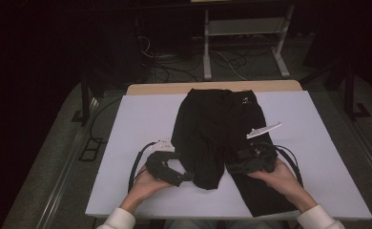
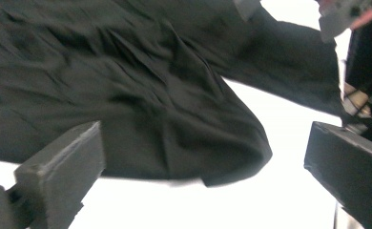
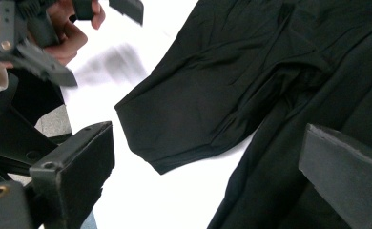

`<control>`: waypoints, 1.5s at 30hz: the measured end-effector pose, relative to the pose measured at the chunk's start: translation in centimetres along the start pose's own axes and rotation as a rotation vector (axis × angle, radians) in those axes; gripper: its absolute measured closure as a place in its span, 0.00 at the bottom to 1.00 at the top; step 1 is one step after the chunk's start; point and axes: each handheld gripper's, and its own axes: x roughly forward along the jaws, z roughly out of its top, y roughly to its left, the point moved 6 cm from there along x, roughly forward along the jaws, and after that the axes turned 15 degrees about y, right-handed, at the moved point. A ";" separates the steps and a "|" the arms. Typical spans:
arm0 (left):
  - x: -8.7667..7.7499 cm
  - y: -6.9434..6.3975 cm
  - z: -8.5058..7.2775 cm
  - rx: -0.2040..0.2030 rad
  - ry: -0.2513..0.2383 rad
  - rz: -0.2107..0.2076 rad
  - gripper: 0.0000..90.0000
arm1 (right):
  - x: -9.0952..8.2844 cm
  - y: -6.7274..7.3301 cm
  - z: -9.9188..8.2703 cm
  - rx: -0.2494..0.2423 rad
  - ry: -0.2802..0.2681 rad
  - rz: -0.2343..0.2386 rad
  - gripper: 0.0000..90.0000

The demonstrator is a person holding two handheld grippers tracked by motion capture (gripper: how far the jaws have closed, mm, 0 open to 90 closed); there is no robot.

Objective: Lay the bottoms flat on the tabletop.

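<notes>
A black garment point(image 1: 217, 129) lies flat on the white table point(image 1: 136, 119), waistband at the far side and two legs toward me. Its left leg ends short in a hem point(image 2: 232, 176); the right leg runs to the table's front edge. My left gripper point(image 1: 186, 175) lies low beside that short hem, jaws open, with the cloth just ahead of them in the left gripper view point(image 2: 203, 162). My right gripper point(image 1: 235, 164) hovers over the right leg, jaws open and wide apart point(image 3: 208, 167), nothing pinched. The hem point(image 3: 160, 164) lies between them, farther off.
Bare white tabletop lies on both sides of the garment. A strip of the wooden table edge point(image 1: 212, 87) shows at the far side. Behind it stand a white metal frame point(image 1: 243, 28) and loose cables on the dark floor point(image 1: 174, 67).
</notes>
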 end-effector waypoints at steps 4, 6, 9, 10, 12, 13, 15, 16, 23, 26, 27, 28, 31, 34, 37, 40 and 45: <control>1.2 -1.1 -0.3 0.067 0.083 -0.051 0.22 | 0.6 -0.1 -0.1 0.004 0.011 0.002 0.05; 1.9 -1.6 -0.5 0.110 0.129 -0.052 0.36 | 0.8 -0.1 -0.1 0.005 0.015 0.003 0.06; 3.1 -2.4 -0.6 0.168 0.198 -0.035 0.52 | 0.9 -0.2 -0.2 0.008 0.014 0.003 0.06; 3.5 -2.5 -0.5 0.177 0.217 -0.033 0.58 | 0.9 -0.3 -0.2 0.009 0.014 0.002 0.06; 4.1 -2.6 0.0 0.175 0.245 -0.051 0.74 | 0.9 -0.3 -0.2 0.013 0.010 0.003 0.07; 4.3 -2.5 0.3 0.167 0.248 -0.057 0.83 | 0.8 -0.4 -0.2 0.016 0.008 0.003 0.08; 4.5 -2.2 1.1 0.157 0.238 -0.074 0.98 | 0.7 -0.5 -0.3 0.020 0.000 0.005 0.08; 4.4 -2.1 1.6 0.146 0.229 -0.085 0.99 | 0.6 -0.5 -0.3 0.024 -0.002 0.004 0.08; 3.8 -0.7 6.2 -0.012 0.150 -0.201 1.00 | -0.4 -1.2 -0.5 0.042 -0.034 -0.004 0.09; 4.3 0.2 8.1 -0.080 0.148 -0.217 1.00 | -0.9 -1.3 -0.6 0.047 -0.051 -0.014 0.11; 4.7 0.5 8.6 -0.099 0.152 -0.217 1.00 | -1.1 -1.4 -0.6 0.049 -0.061 -0.013 0.12; 5.0 0.8 9.0 -0.125 0.157 -0.226 1.00 | -1.3 -1.4 -0.6 0.051 -0.071 -0.011 0.13; 6.2 1.3 9.9 -0.198 0.171 -0.271 1.00 | -1.7 -1.5 -0.5 0.053 -0.097 -0.019 0.15; 7.2 1.6 10.6 -0.252 0.181 -0.283 1.00 | -1.9 -1.5 -0.4 0.049 -0.113 -0.013 0.18; 7.9 2.0 11.1 -0.288 0.181 -0.290 1.00 | -1.5 -1.6 -0.2 0.047 -0.104 -0.018 0.25; 8.3 2.4 11.5 -0.318 0.179 -0.307 1.00 | -1.0 -2.0 0.0 0.046 -0.088 -0.047 0.32; 8.6 3.0 11.7 -0.356 0.173 -0.332 1.00 | -0.3 -3.5 0.3 0.061 -0.071 -0.091 0.40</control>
